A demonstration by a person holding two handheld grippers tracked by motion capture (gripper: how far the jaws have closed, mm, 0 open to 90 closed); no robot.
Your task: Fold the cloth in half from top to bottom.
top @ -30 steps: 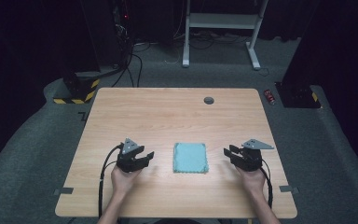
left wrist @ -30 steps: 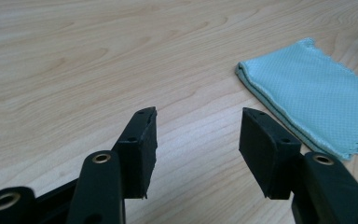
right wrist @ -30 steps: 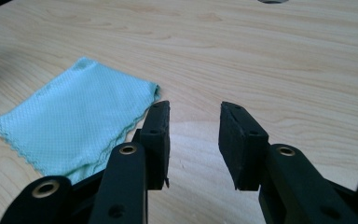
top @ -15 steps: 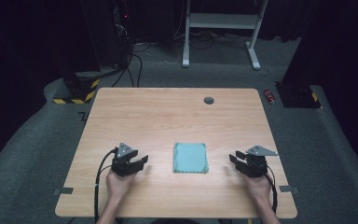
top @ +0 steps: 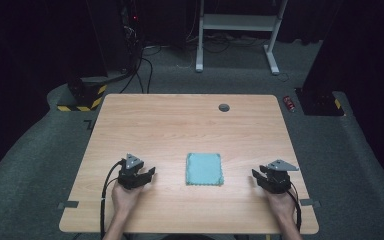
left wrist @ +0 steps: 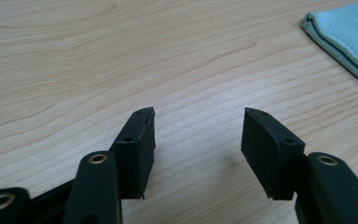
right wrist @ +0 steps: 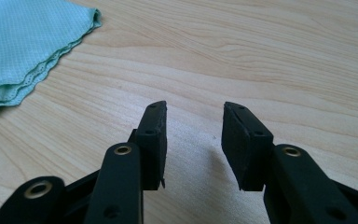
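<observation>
Both handheld grippers rest low over the near part of a wooden table (top: 180, 125), one on each side of a folded cloth, and neither holds anything. Seen from the high view, the table is a light wood rectangle with its long sides running left to right, standing on grey carpet in a dark room.

On it, towards the near edge and roughly midway between the two hands, lies a pale teal cloth (top: 204, 169), folded flat into a near square. Its slightly longer axis runs from the person's side away towards the far edge, and its scalloped hem lies along the near side. It touches neither gripper.

To the cloth's left, the left gripper (top: 148, 173) points rightward towards it, well short of its edge. In the left gripper view its jaws stand spread over bare wood, with the cloth's corner (left wrist: 349, 37) at upper right.

To the cloth's right, the right gripper (top: 256, 174) points leftward towards it, also apart from it. Its jaws are spread too and have just been opening, with only bare table between them; the right gripper view shows the cloth's wavy edge (right wrist: 25, 46) at upper left.

Near the far edge sits a small dark round grommet (top: 224, 107).
</observation>
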